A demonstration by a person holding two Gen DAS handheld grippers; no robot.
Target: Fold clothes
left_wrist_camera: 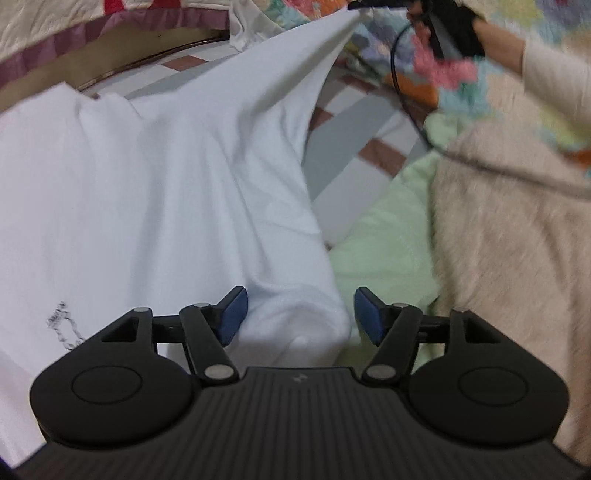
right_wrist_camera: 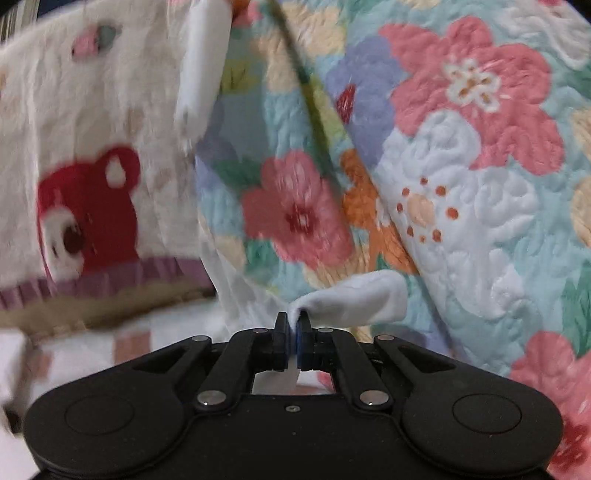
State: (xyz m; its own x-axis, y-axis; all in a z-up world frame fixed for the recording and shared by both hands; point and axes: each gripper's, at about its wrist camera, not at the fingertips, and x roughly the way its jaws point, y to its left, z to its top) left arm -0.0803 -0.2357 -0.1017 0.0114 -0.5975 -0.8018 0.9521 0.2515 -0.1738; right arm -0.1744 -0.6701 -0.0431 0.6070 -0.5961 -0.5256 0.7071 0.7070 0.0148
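A white garment [left_wrist_camera: 155,192] lies spread over the bed in the left wrist view, with a small dark print near its lower left. One corner is stretched up to the top right, where my right gripper [left_wrist_camera: 369,5] pinches it. In the right wrist view, that right gripper [right_wrist_camera: 293,316] is shut on a fold of the white garment [right_wrist_camera: 354,299], and a short tail sticks out to the right. My left gripper [left_wrist_camera: 300,292] is open low over the garment's near corner. A rounded fold of cloth lies between its blue pads [left_wrist_camera: 232,314], and the right pad stands apart from it.
A floral quilt [right_wrist_camera: 461,184] fills the right and back. A white blanket with a red bear [right_wrist_camera: 88,206] hangs at the left. A checked sheet [left_wrist_camera: 354,147], pale green cloth [left_wrist_camera: 388,236] and cream fluffy fabric [left_wrist_camera: 498,240] lie to the garment's right. A gloved hand [left_wrist_camera: 458,29] trails a black cable [left_wrist_camera: 397,77].
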